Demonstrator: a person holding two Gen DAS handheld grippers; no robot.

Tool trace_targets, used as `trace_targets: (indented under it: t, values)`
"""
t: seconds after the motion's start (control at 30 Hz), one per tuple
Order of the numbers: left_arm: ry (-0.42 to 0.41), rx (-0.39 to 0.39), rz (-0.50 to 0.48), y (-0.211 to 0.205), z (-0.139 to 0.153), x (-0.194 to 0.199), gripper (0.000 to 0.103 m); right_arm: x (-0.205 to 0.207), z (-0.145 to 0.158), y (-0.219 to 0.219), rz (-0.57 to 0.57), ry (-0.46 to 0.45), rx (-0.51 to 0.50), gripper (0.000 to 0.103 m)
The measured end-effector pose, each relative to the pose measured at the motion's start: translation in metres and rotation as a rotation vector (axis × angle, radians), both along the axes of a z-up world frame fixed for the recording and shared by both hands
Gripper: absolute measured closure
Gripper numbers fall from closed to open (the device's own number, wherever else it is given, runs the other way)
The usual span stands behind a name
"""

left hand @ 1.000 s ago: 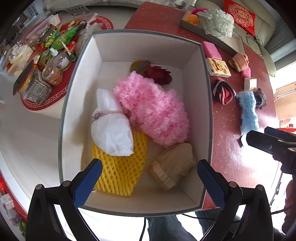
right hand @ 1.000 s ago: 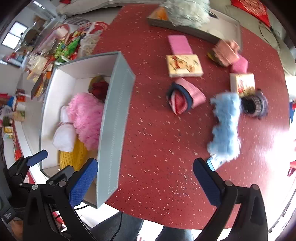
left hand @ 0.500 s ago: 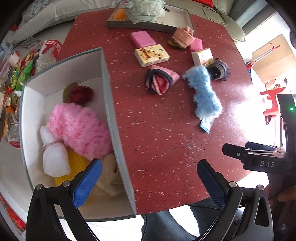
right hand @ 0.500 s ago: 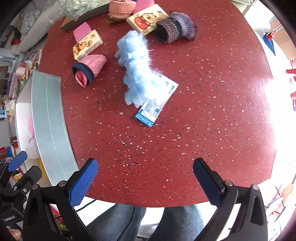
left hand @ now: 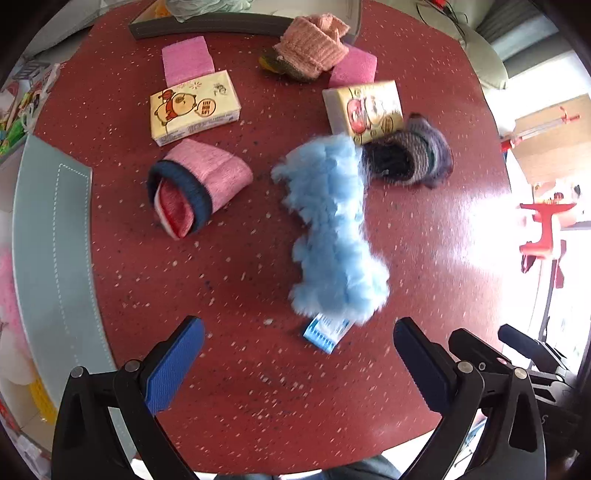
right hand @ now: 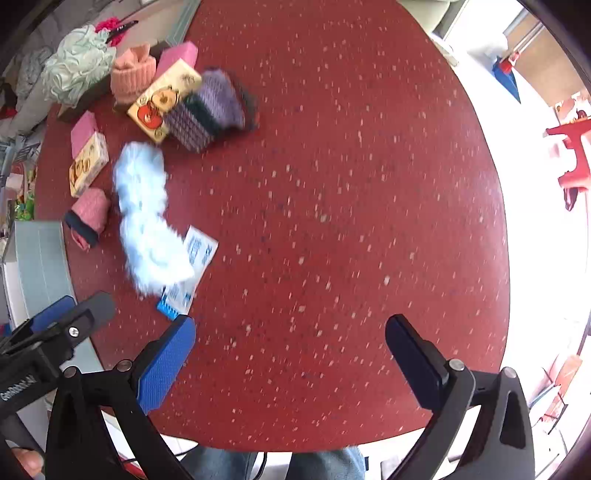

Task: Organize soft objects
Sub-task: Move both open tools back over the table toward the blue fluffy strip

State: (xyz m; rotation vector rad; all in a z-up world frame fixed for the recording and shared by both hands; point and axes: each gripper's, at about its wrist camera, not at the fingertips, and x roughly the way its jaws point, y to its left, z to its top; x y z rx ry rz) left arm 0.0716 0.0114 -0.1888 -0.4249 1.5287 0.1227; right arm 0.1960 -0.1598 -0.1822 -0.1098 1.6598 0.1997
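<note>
A fluffy light-blue duster head (left hand: 334, 229) with a blue-and-white label (left hand: 325, 330) lies on the red table (left hand: 240, 369), just ahead of my open, empty left gripper (left hand: 297, 354). It also shows in the right wrist view (right hand: 146, 218). A rolled pink sock (left hand: 195, 184), a grey knit hat (left hand: 410, 157) and a peach knit hat (left hand: 314, 40) lie nearby. The grey box's wall (left hand: 51, 258) is at the left. My right gripper (right hand: 288, 354) is open and empty over bare table.
Two tissue packs (left hand: 194, 107) (left hand: 367, 109) and two pink sponges (left hand: 186, 59) (left hand: 352, 68) lie among the soft things. A dark tray (left hand: 221, 26) with a green mesh puff (right hand: 77, 64) stands at the back. The table's edge is close below both grippers.
My left gripper has swung right from over the box to the blue duster head. My right gripper has moved right, toward the table's bare right side.
</note>
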Motion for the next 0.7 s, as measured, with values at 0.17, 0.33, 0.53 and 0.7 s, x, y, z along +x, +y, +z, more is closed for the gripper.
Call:
trace_targets:
  t: [0.17,0.33,0.53,0.7]
  values:
    - [-0.015,-0.007,0.129,-0.005,-0.019,0.033,0.0,0.055,0.007,0.007,0.099,-0.11,0.019,0.0]
    - [0.019,0.008,0.187,-0.013,-0.04,0.051,0.0,0.097,0.002,0.029,0.168,-0.121,0.09,0.001]
    - [0.033,0.04,0.232,-0.024,-0.057,0.064,0.0,0.113,-0.023,0.064,0.263,-0.087,0.132,0.001]
    - [0.059,0.067,0.246,-0.022,-0.07,0.07,0.0,0.121,-0.045,0.087,0.295,-0.057,0.156,0.003]
